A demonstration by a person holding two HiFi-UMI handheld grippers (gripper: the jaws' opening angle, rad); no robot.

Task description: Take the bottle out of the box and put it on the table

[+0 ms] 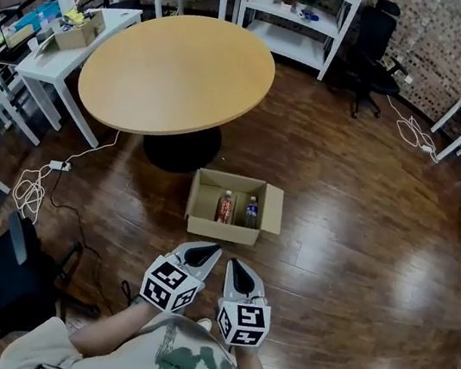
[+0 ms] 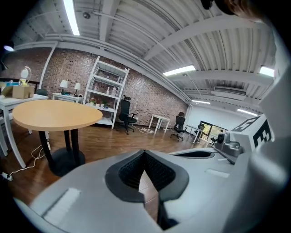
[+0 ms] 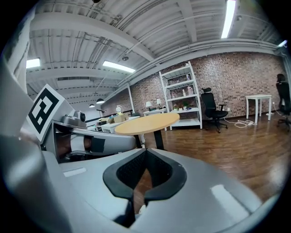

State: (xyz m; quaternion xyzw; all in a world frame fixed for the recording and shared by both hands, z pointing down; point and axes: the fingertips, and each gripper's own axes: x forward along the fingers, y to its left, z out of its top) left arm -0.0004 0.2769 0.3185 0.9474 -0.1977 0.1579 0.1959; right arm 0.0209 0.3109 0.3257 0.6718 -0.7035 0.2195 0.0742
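An open cardboard box [image 1: 203, 204] stands on the wooden floor just in front of the round wooden table [image 1: 178, 70]. Two bottles stand inside it, one with a red label [image 1: 225, 207] and one with a blue label [image 1: 251, 212]. My left gripper [image 1: 207, 250] and right gripper [image 1: 233, 266] hover side by side a little short of the box's near wall, both pointing toward it. Each is shut with nothing held. In the left gripper view the jaws [image 2: 144, 152] meet at the tips, as do the jaws [image 3: 146, 150] in the right gripper view. The table [image 2: 54, 113] shows ahead.
White desks [image 1: 58, 63] with clutter stand at the left, a white shelf unit [image 1: 298, 15] and black office chairs [image 1: 370, 54] at the back. Cables and a power strip [image 1: 54, 165] lie on the floor left of the box. A black chair [image 1: 14, 274] sits at my near left.
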